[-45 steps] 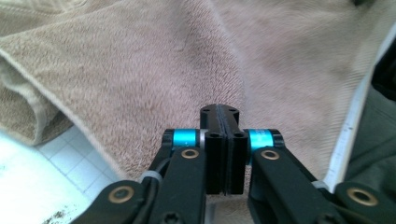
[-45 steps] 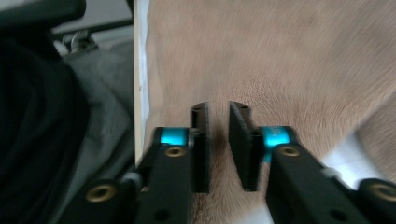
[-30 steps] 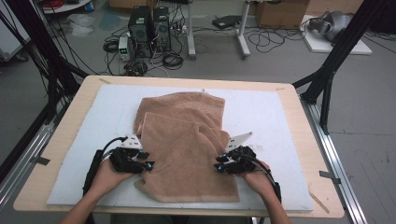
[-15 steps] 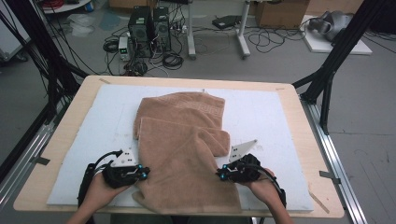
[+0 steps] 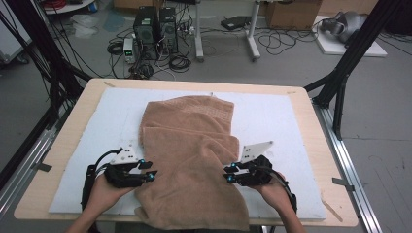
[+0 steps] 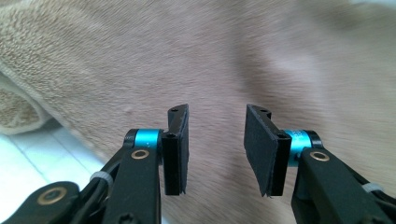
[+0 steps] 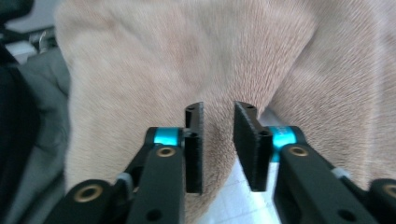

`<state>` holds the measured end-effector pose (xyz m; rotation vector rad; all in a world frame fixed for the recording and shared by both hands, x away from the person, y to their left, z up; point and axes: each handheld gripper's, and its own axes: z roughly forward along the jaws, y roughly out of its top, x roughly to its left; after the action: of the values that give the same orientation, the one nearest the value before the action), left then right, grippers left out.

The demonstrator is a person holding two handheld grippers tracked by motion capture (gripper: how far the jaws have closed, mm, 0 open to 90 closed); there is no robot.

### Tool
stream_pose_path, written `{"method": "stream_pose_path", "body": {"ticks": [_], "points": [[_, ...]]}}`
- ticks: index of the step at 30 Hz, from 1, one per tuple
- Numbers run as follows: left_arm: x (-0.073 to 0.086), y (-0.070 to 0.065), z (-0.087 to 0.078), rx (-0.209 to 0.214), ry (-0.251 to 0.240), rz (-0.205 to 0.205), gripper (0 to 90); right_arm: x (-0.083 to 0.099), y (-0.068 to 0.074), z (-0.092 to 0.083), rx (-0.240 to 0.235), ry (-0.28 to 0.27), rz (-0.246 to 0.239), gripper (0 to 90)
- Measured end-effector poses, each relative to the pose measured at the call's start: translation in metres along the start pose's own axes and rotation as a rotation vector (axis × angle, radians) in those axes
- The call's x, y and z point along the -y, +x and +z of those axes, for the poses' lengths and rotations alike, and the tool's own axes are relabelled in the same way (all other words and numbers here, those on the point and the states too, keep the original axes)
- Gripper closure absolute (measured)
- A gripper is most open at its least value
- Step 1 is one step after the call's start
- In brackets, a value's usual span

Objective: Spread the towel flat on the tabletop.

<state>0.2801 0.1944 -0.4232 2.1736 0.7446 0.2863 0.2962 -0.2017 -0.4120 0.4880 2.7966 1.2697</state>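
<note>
Two handheld grippers flank a tan towel [image 5: 192, 160] mid-fold on a white-matted tabletop [image 5: 301, 116].

The towel lies down the middle of the mat, its far part doubled over and its near edge hanging past the tabletop's front. The left gripper [image 5: 151, 174] sits at the towel's left edge and the right gripper [image 5: 227, 174] at its right edge, level with each other, seemingly placed to work both sides at once. Both sets of jaws have just been opening: the left stand released over the pile, the right narrowly parted, nothing between them.
</note>
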Motion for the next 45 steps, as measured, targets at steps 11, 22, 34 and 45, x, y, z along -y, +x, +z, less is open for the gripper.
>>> {"method": "stream_pose_path", "body": {"ticks": [11,22,34,45], "points": [[0.017,-0.009,0.007,0.010,0.018,0.030,85.2,0.001,0.012,0.031,-0.050,0.091,-0.042,87.6],[0.039,-0.025,-0.032,0.012,-0.031,0.048,84.7,0.003,0.041,0.015,-0.131,0.037,-0.067,83.4],[0.017,-0.008,0.000,0.014,0.013,0.003,62.1,-0.009,-0.007,0.021,0.099,-0.001,0.060,61.6],[0.019,-0.007,0.006,0.010,0.008,0.006,84.7,-0.020,-0.025,0.054,0.112,0.054,0.063,86.7]]}}
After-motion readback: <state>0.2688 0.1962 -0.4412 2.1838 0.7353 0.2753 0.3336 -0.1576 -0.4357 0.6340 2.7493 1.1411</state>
